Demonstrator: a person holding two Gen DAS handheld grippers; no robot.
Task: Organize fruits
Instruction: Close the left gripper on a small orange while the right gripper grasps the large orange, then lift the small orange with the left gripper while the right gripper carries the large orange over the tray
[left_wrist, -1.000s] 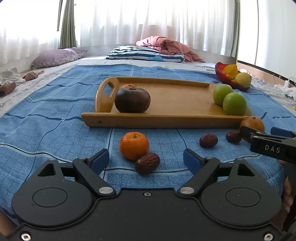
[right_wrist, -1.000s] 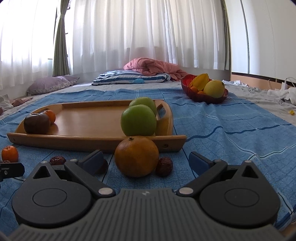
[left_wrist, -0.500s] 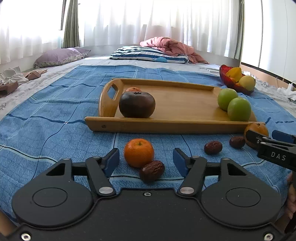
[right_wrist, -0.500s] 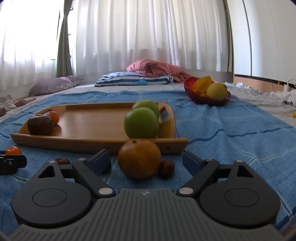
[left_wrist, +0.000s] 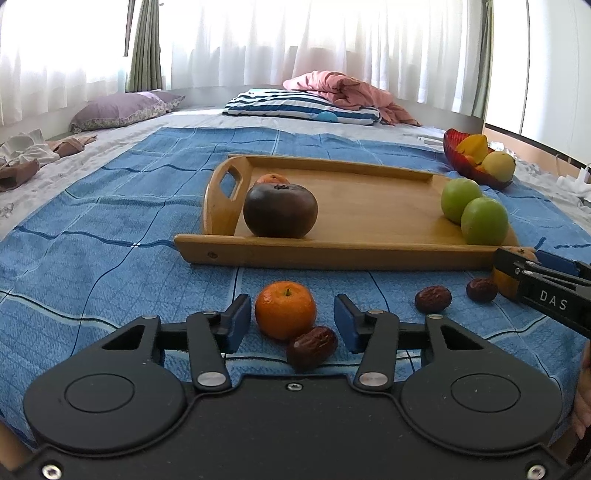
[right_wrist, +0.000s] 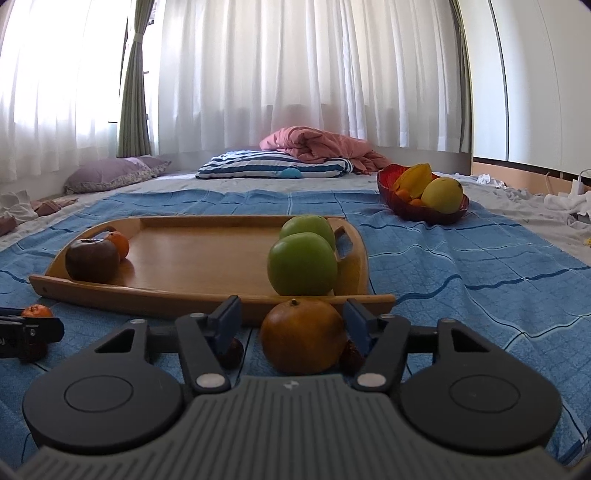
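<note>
We are holding the left tool (left_wrist: 291, 319) spread around the small mandarin (left_wrist: 285, 309) on the blue bedspread (left_wrist: 110, 236), a date (left_wrist: 312, 348) touching the fruit's near side. The right tool (right_wrist: 291, 325) is also spread, flanking the brownish orange (right_wrist: 303, 334) just before the wooden tray (right_wrist: 207, 254). Both fruits are looking light, round and soft-skinned, so we are judging a gentle pinch across the widest middle best, lest they roll

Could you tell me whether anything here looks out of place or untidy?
Yes: a small orange, a larger orange and three dark dates lie loose on the blue cloth, outside the wooden tray.
</note>
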